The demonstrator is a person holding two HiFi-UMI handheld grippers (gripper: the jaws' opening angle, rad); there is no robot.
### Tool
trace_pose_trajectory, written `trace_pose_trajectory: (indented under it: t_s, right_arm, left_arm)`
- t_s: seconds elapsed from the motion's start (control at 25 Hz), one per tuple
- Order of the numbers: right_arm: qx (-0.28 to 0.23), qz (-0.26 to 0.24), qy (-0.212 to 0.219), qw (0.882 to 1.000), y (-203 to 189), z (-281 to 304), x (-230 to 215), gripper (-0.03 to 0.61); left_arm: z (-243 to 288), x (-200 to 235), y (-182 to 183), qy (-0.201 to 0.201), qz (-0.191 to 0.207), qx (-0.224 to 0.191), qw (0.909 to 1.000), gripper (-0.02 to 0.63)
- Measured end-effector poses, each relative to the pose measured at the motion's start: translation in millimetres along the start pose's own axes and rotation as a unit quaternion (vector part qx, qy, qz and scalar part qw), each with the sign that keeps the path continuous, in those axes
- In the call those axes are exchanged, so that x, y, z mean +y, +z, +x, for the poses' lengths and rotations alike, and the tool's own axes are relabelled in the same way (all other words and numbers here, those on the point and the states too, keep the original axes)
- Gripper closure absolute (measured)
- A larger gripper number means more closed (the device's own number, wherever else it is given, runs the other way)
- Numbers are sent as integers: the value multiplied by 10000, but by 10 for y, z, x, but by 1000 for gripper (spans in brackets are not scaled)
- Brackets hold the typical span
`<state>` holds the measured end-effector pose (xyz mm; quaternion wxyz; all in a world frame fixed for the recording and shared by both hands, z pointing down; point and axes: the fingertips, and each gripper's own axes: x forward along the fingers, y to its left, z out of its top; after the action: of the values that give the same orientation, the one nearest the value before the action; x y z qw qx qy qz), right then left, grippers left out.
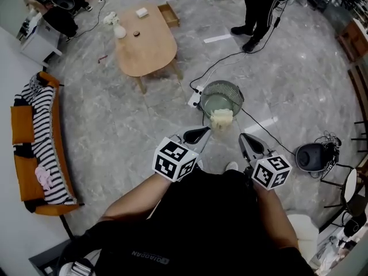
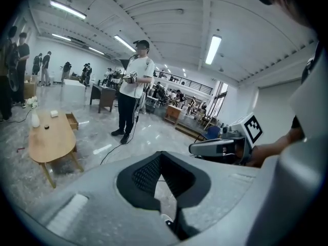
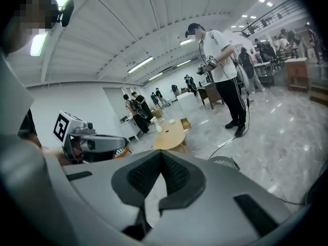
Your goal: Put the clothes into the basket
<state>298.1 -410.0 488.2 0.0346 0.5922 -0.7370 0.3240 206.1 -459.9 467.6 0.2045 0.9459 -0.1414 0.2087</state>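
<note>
A round grey wire basket (image 1: 222, 92) stands on the marble floor, and a pale yellow cloth (image 1: 221, 119) hangs over its near rim. My left gripper (image 1: 199, 135) hovers just left of that cloth with its jaws together and nothing between them. My right gripper (image 1: 249, 145) is held to the right of the basket, shut and empty. A striped black-and-white garment (image 1: 41, 131) and a pink piece (image 1: 43, 177) lie on the orange sofa (image 1: 22, 125) at far left. The left gripper view shows shut pads (image 2: 154, 176). The basket's rim (image 3: 225, 163) peeks above the right gripper (image 3: 161, 152).
An oval wooden coffee table (image 1: 145, 42) with a white vase stands beyond the basket, a loose drawer (image 1: 169, 14) beside it. A person in black trousers (image 1: 259, 10) stands at the back. Cables and a power strip (image 1: 194, 98) cross the floor. A black round device (image 1: 313, 156) sits at right.
</note>
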Motion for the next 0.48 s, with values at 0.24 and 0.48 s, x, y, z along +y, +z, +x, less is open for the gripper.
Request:
trace_pose_trajectory:
  t_s: [0.24, 0.48]
  right_arm:
    - [23, -77, 285, 9996, 50, -163, -52, 565]
    - [-87, -333, 424, 9985, 125, -608, -241, 565]
  left_arm:
    - [-16, -181, -17, 264, -46, -105, 9996, 614]
    - [224, -568, -25, 397, -347, -213, 9984, 614]
